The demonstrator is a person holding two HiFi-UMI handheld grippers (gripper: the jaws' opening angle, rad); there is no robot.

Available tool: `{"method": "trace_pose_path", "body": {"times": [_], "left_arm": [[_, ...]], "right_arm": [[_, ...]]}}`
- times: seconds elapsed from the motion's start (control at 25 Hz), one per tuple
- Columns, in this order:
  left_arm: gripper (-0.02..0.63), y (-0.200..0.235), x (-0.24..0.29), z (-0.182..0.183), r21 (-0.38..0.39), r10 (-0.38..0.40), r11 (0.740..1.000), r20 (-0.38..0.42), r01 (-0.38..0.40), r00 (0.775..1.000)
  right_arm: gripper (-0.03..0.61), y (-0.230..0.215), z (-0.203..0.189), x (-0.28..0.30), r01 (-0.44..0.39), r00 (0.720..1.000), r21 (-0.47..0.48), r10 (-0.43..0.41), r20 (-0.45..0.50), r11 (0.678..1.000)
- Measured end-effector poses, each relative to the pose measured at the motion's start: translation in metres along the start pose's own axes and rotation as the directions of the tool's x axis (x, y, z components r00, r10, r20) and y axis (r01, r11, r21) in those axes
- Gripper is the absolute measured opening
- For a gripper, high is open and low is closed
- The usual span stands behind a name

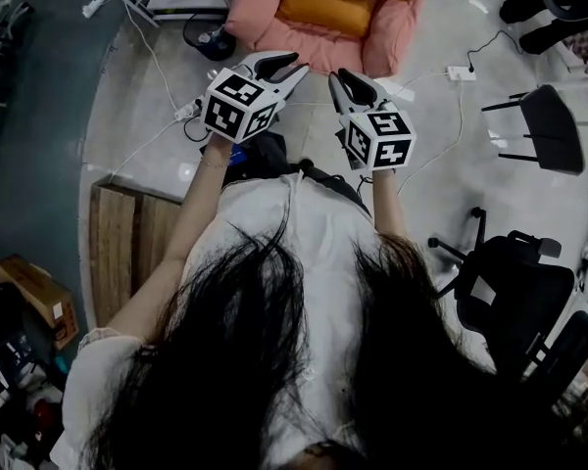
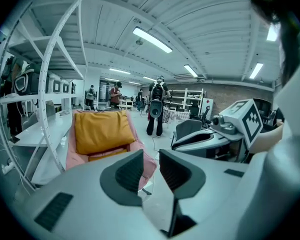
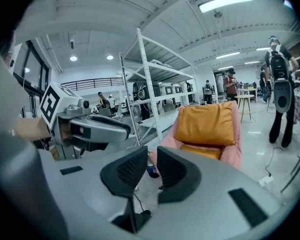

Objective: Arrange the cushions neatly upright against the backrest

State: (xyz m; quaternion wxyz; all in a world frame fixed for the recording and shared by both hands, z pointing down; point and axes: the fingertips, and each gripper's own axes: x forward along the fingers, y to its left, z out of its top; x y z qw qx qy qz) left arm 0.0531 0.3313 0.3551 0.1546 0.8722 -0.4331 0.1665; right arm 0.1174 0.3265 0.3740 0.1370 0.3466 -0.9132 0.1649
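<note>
**Risk: floor cables, narrow jaw gap, one cushion flat**

Both grippers hang in the air, well short of the chair (image 1: 258, 20) at the far side. Left gripper (image 1: 289, 67): fingers a small gap apart, nothing between them. Right gripper (image 1: 348, 78): gap narrower, also empty.

Upright cushion (image 2: 102, 131) stands against the backrest. Flat cushion (image 2: 107, 155) lies on the seat just below it. I can't tell if the flat one is a seat pad or one that should stand, so this fits a finished job or one with a cushion to go.

What I'd watch:
- Cables (image 1: 191, 116) and a power strip (image 1: 458, 71) lie on the floor left and right of the approach, so there's a snag risk going in.
- At this gap the jaws would shove a fat cushion rather than take it.
- A pinch on the cover alone lets the filling sag, and the cushion slumps.
- A bump to the upright cushion tips it off the backrest.
</note>
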Motion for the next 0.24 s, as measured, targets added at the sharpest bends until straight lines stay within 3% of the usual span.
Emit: {"method": "trace_pose_path", "body": {"times": [0.24], "left_arm": [[0.107, 0.018, -0.007, 0.002, -0.047, 0.050, 0.998, 0.024, -0.049, 0.998]], "right_arm": [[0.071, -0.002, -0.005, 0.003, -0.010, 1.000, -0.003, 0.010, -0.013, 1.000]]}}
